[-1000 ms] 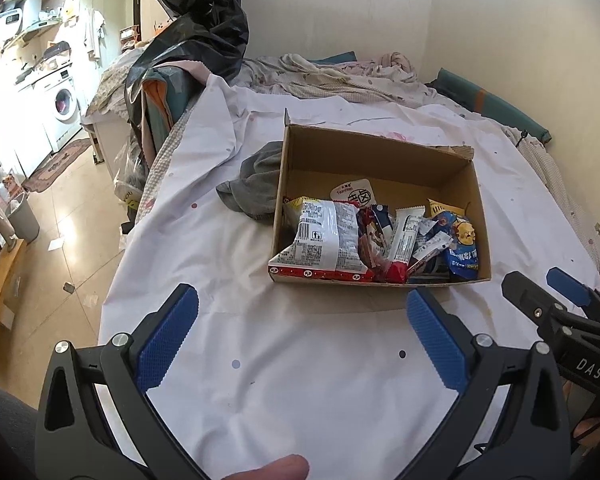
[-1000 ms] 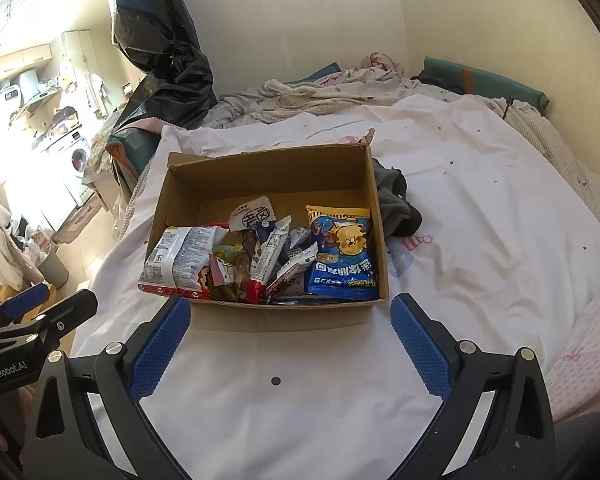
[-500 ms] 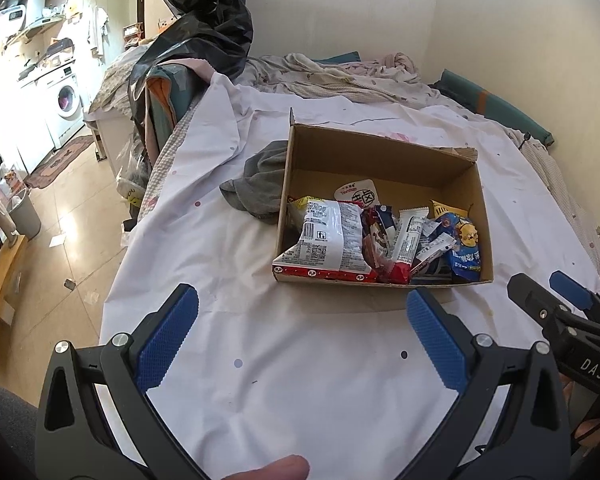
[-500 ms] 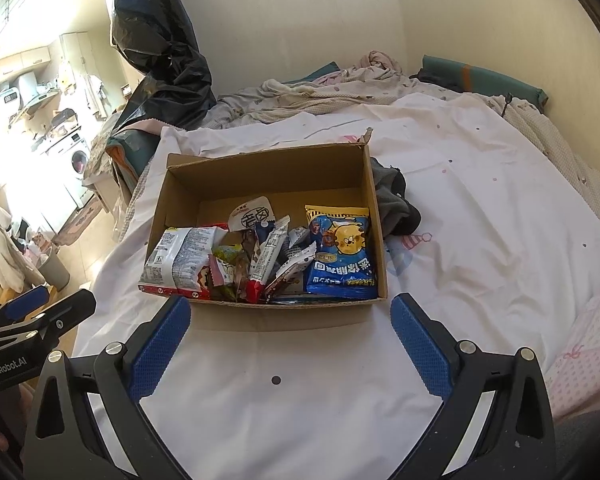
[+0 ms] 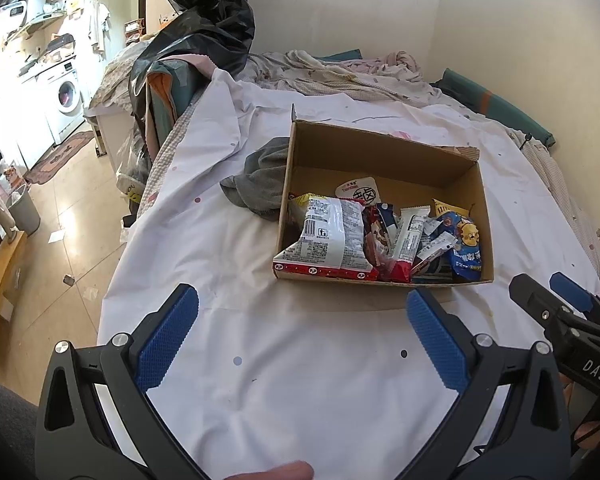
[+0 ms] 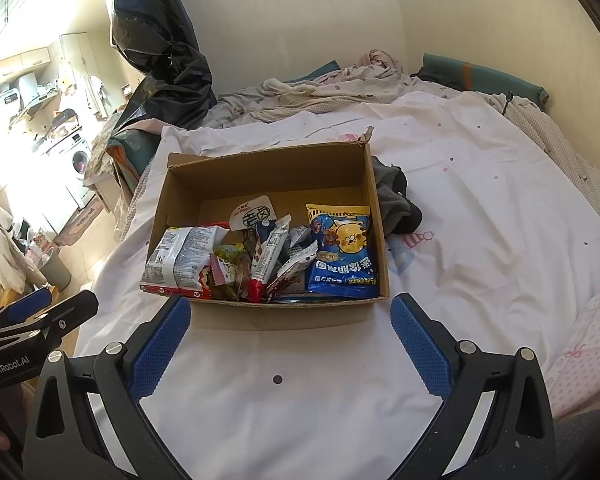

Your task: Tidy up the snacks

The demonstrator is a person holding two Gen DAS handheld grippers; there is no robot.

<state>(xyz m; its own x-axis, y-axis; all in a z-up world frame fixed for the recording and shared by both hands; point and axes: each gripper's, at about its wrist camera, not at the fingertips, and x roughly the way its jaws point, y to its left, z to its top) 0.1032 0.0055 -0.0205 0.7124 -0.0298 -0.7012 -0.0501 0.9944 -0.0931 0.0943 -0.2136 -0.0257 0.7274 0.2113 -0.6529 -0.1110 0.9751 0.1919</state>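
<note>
The left gripper has its two blue fingers wide apart and holds nothing; it hovers above the white bed sheet, a little in front of the cardboard box. The right gripper is in the same condition, jaws spread and empty, also over the sheet and just before the near wall of the box. Inside the box the snacks are collected against the near side: a white packet at the left, a blue and yellow bag at the right, and several smaller wrappers between them, leaning on each other without order. The far half of the box floor is bare. A grey cloth lies beside the box on the sheet, touching its outer wall. No snack is visible outside the box, so I judge that the collecting is done, and what remains, if anything, is to arrange the packets more tidily inside.
</note>
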